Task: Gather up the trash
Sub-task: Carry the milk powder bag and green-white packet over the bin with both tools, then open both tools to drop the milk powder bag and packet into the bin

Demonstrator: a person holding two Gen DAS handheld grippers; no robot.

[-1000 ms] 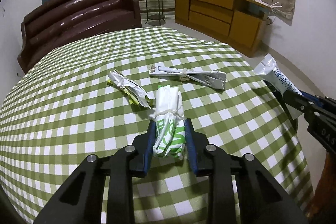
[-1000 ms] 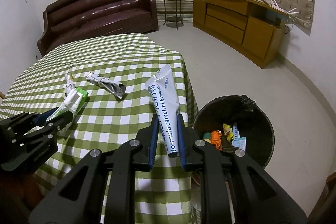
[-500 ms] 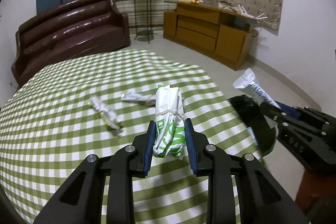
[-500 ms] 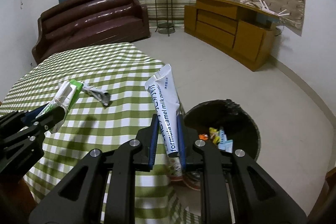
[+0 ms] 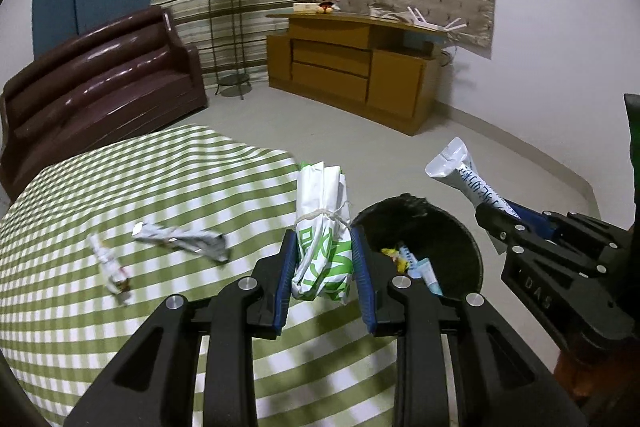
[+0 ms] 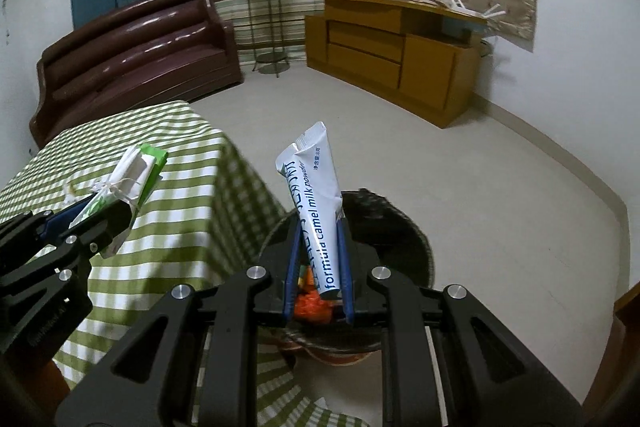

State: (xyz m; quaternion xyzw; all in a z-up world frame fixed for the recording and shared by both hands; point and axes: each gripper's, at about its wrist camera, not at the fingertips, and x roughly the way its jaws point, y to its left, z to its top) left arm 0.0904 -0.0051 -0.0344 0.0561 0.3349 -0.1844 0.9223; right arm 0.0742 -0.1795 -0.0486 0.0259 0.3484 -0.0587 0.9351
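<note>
Bin (image 6: pixel 408 227) rim lies under right gripper (image 6: pixel 318 269) clamping sachet (image 6: pixel 316 203); left gripper (image 5: pixel 324 267) clamps wrapper (image 5: pixel 322 223).

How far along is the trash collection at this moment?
Done: several pieces already lie in the black bin. In hand: the left gripper clamps a green-and-white packet; the right gripper clamps a white sachet above the bin. Left: two crumpled wrappers on the checked table.
</note>
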